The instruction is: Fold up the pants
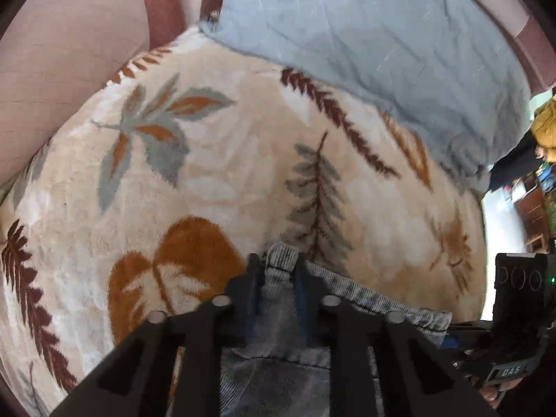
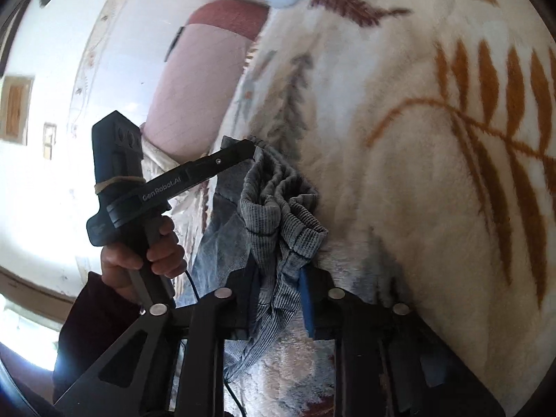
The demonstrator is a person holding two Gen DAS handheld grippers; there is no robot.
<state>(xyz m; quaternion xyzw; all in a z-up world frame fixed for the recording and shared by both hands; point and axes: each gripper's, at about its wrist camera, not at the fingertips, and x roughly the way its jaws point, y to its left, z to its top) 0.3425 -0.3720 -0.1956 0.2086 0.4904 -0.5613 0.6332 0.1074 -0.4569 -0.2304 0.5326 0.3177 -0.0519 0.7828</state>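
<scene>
Grey corduroy pants (image 1: 281, 365) lie on a cream leaf-patterned blanket (image 1: 215, 187). In the left wrist view my left gripper (image 1: 278, 267) is shut on the pants' ribbed edge, which pokes up between the fingers. In the right wrist view my right gripper (image 2: 281, 278) is shut on a bunched fold of the pants (image 2: 281, 215), with the cloth hanging between the black finger and the blue pad. The left gripper (image 2: 253, 151) also shows there, pinching the far corner of the same edge, and a hand (image 2: 139, 260) holds its handle.
A light blue quilted pillow (image 1: 365, 45) lies at the far side of the blanket. A pink and maroon headboard (image 1: 69, 52) stands beyond it. The bed's edge and a bright floor (image 1: 500, 222) are to the right, with wooden furniture (image 1: 531, 215) further off.
</scene>
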